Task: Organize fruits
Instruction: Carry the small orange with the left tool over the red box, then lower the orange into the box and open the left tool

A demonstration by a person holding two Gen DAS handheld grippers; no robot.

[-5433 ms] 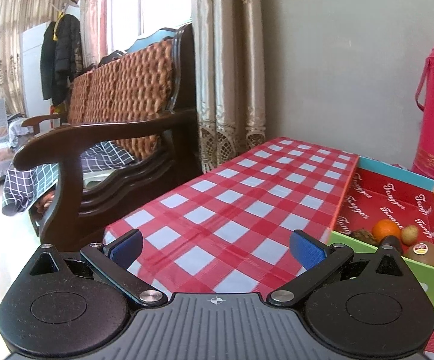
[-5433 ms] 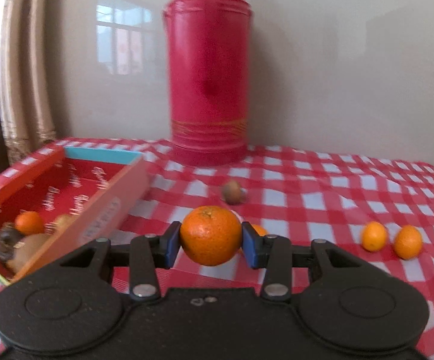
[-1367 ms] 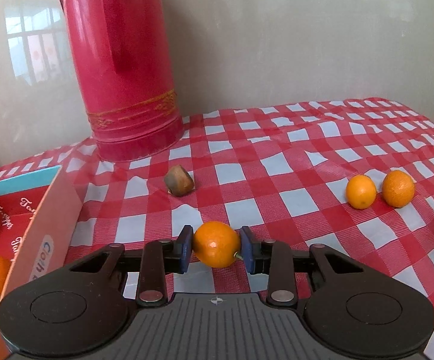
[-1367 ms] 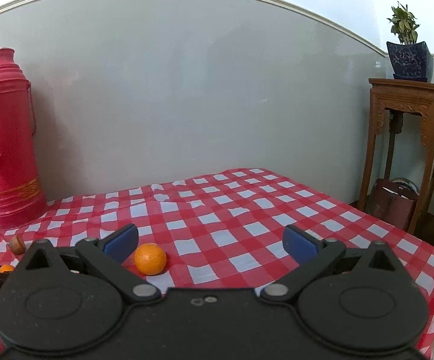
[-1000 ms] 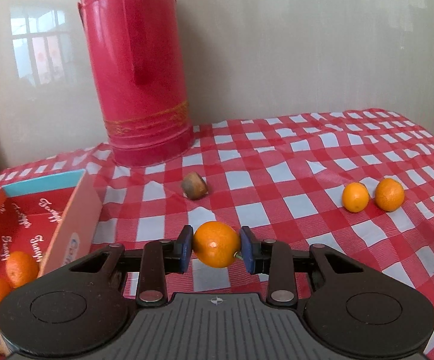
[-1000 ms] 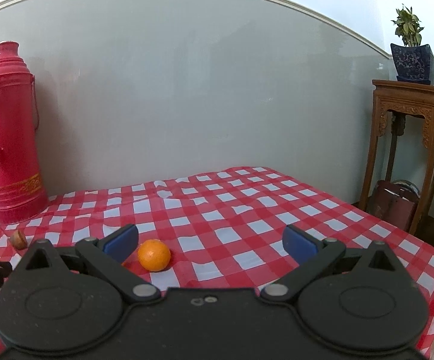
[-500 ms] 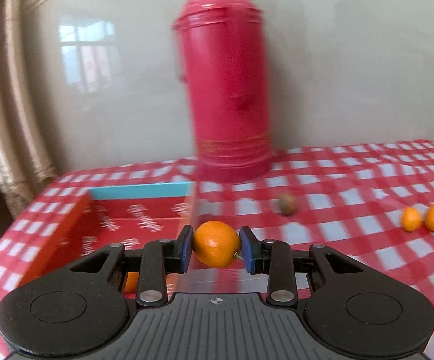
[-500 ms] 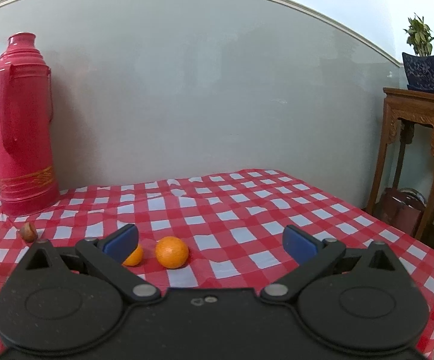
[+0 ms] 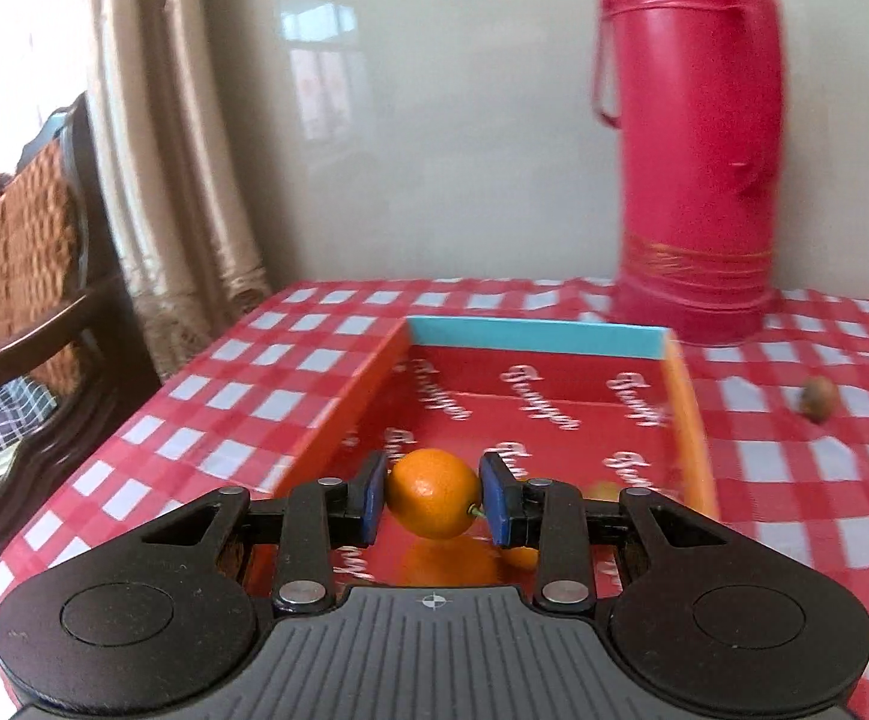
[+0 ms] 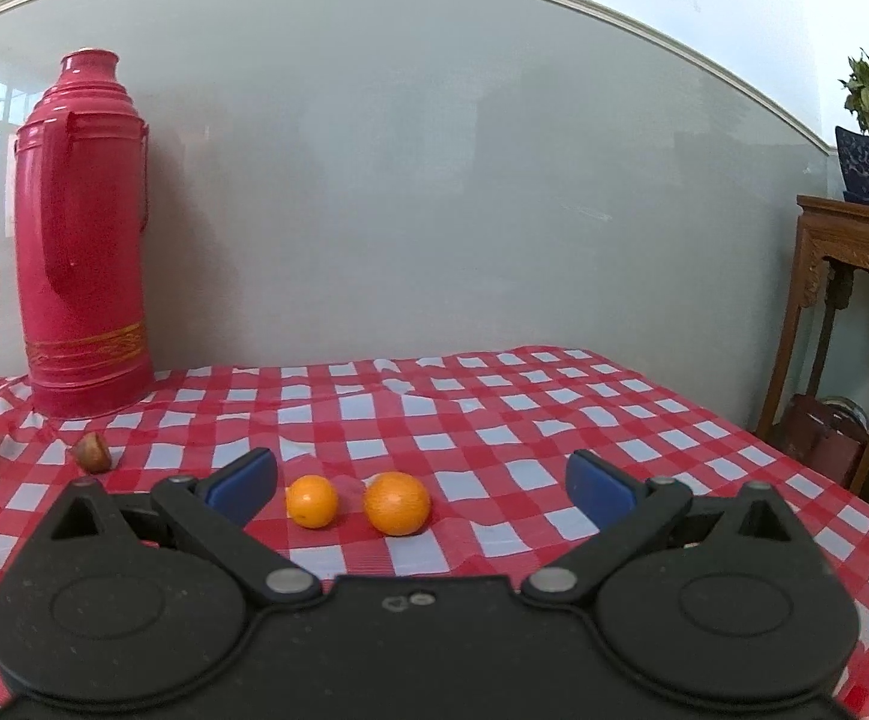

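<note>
The left gripper (image 9: 433, 493) clamps an orange (image 9: 433, 492) over the box (image 9: 533, 336); released high, it may bounce out (the right gripper (image 10: 419, 483) gapes, empty).

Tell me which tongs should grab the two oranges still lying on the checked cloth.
Right. The right tongs stand open and empty with the small orange and larger orange just ahead. The left tongs are shut on an orange over the red box.
</note>
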